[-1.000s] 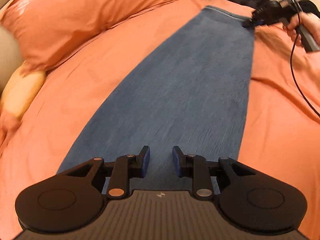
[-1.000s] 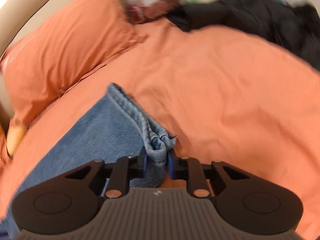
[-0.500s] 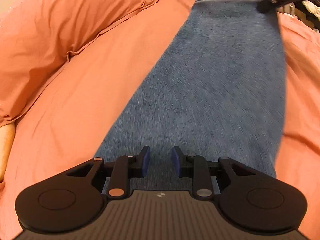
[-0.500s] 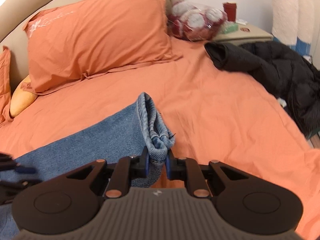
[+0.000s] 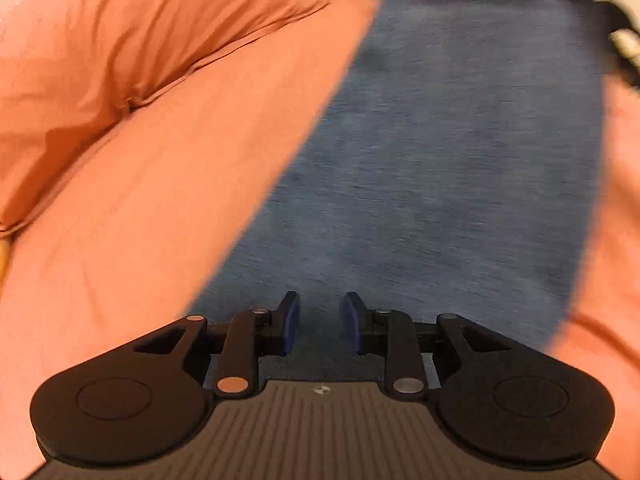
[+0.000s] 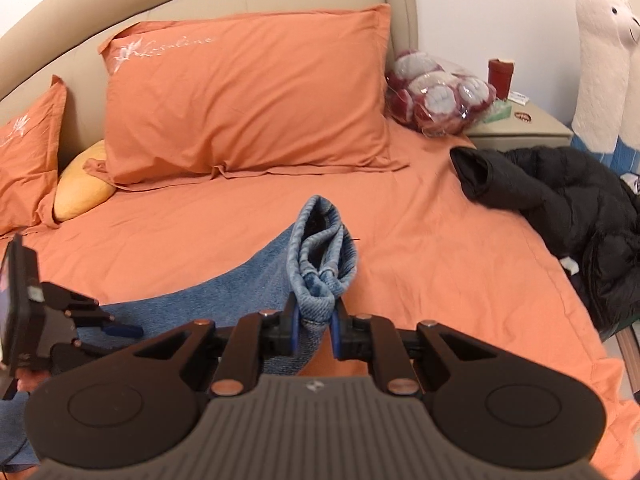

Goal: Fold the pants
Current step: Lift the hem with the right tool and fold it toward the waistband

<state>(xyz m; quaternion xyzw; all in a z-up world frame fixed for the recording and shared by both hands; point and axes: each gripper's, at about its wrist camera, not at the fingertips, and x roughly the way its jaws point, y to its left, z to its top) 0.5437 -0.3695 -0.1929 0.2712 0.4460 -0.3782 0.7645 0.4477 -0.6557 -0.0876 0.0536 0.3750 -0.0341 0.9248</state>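
**Spotter:** What have you got on the pants right now?

**Me:** Blue denim pants (image 5: 460, 160), laid in a long flat strip along the orange bed sheet (image 5: 180, 200). In my left wrist view the fabric fills the middle, running away from me, a bit blurred, with a fine streaky weave.

**Spotter:** And the far end?

**Me:** My right gripper (image 6: 314, 326) has the hem end bunched up, lifted clear of the sheet. Jaws clamped on that denim, several layers pinched together. I can see the stitched hem edges and the paler inside of the leg opening standing up above the pads.

**Spotter:** Left side?

**Me:** Left gripper (image 5: 322, 322) hangs over the near stretch of denim, jaws apart with a gap, nothing between them. I can't tell if the tips touch the cloth.

**Spotter:** Anything crowding it?

**Me:** Orange pillow (image 6: 248, 96) at the headboard, black jacket (image 6: 560, 200) off to the right, both well apart from the pants.
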